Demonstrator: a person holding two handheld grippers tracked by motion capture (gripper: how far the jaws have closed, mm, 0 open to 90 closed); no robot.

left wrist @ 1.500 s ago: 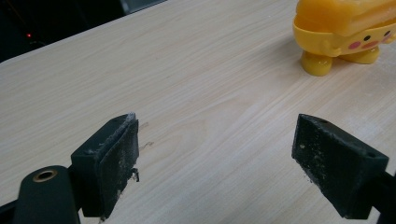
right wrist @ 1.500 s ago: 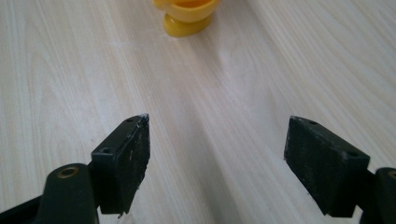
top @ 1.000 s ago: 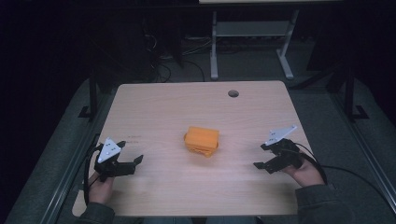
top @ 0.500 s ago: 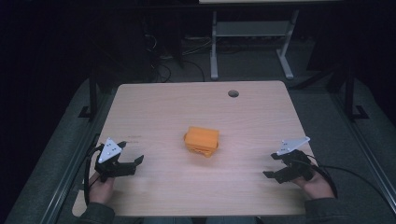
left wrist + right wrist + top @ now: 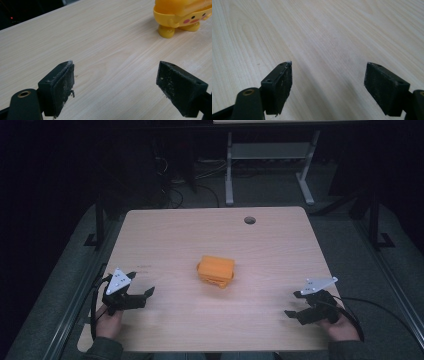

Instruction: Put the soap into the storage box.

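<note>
An orange-yellow box [image 5: 216, 271] sits near the middle of the wooden table [image 5: 200, 230]. In the left gripper view the box [image 5: 180, 15] shows a duck face with pink cheeks and stubby feet, at the upper right. My left gripper [image 5: 141, 293] rests at the table's front left, open and empty; its jaws stand wide apart in its own view [image 5: 115, 90]. My right gripper [image 5: 294, 306] is at the front right, also open and empty, with bare wood between its jaws [image 5: 328, 87].
A round cable hole [image 5: 249, 220] lies near the table's far edge. Beyond the table stand a white metal frame [image 5: 270, 165] and cables on a dark floor. Black rails [image 5: 100, 220] run along both table sides.
My right gripper has drawn back toward the front right edge, away from the box. The left gripper has stayed in place.
</note>
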